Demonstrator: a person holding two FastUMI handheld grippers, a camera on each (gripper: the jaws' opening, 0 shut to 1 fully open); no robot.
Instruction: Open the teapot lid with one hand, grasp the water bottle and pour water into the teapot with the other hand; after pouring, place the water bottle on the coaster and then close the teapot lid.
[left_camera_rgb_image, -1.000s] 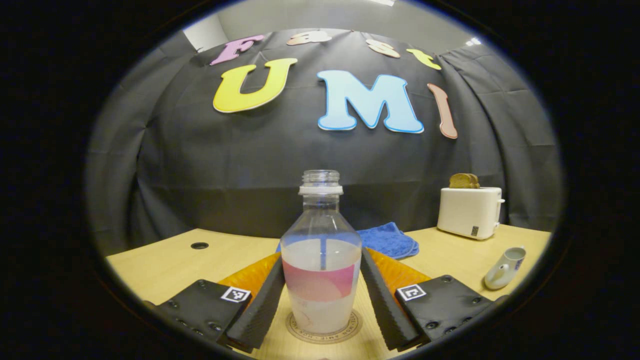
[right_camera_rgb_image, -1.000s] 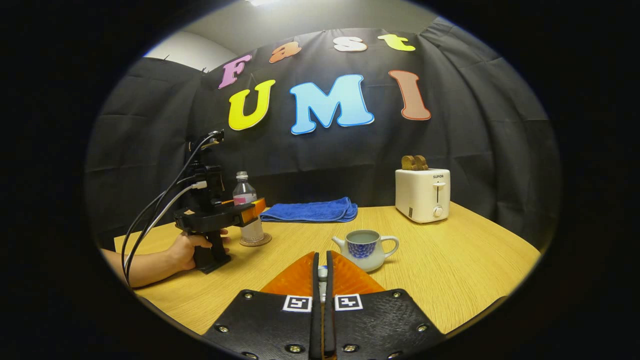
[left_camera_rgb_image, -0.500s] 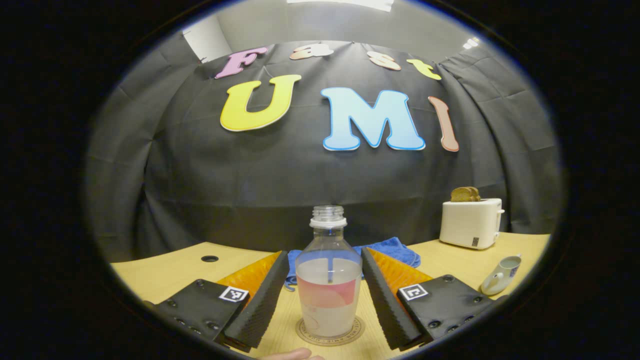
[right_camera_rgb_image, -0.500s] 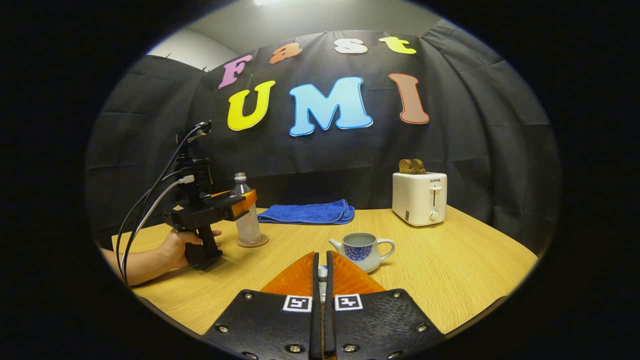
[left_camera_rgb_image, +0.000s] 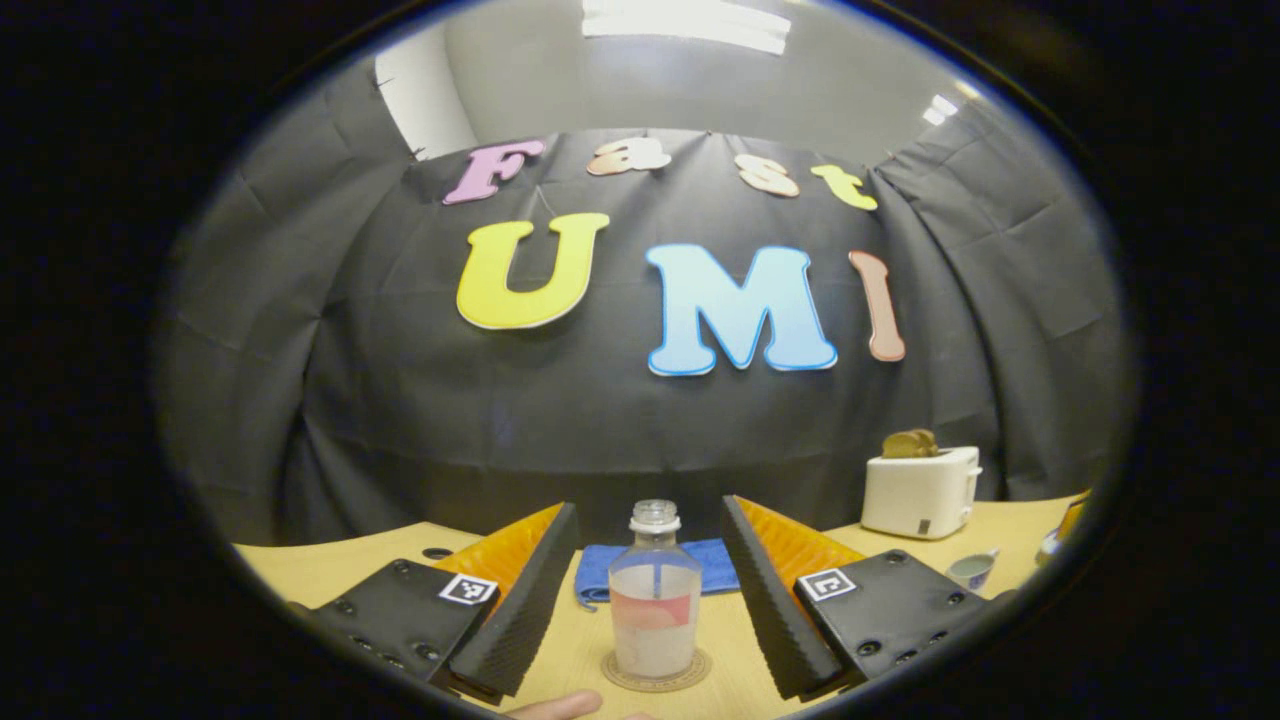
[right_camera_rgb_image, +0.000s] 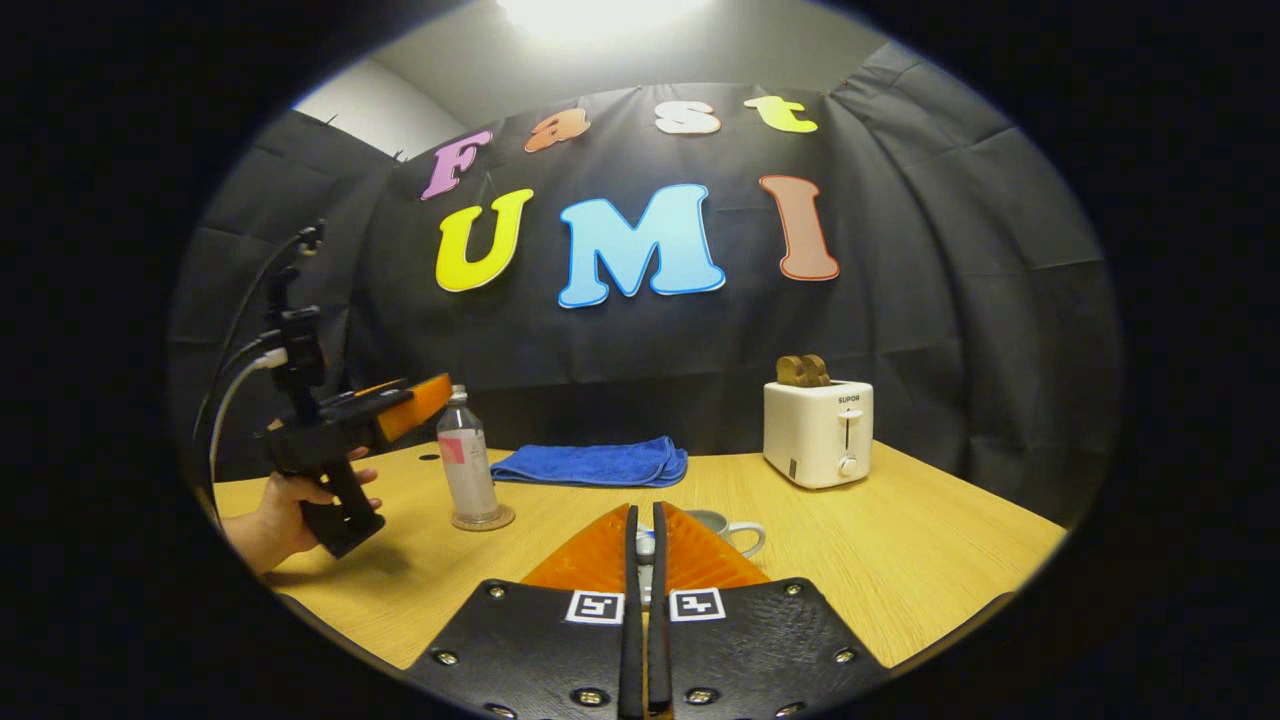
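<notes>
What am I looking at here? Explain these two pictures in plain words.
There is no robot here. A person holds a two-finger gripper in each hand, and each gripper carries a camera that looks out along its own fingers.

The left gripper view comes from the left gripper, gripped by a hand. It is open, with the water bottle standing free on its coaster.

The right gripper view comes from the right gripper, shut on a small white piece, probably the lid of the open teapot.

A blue towel and a toaster also sit on the table.
</notes>
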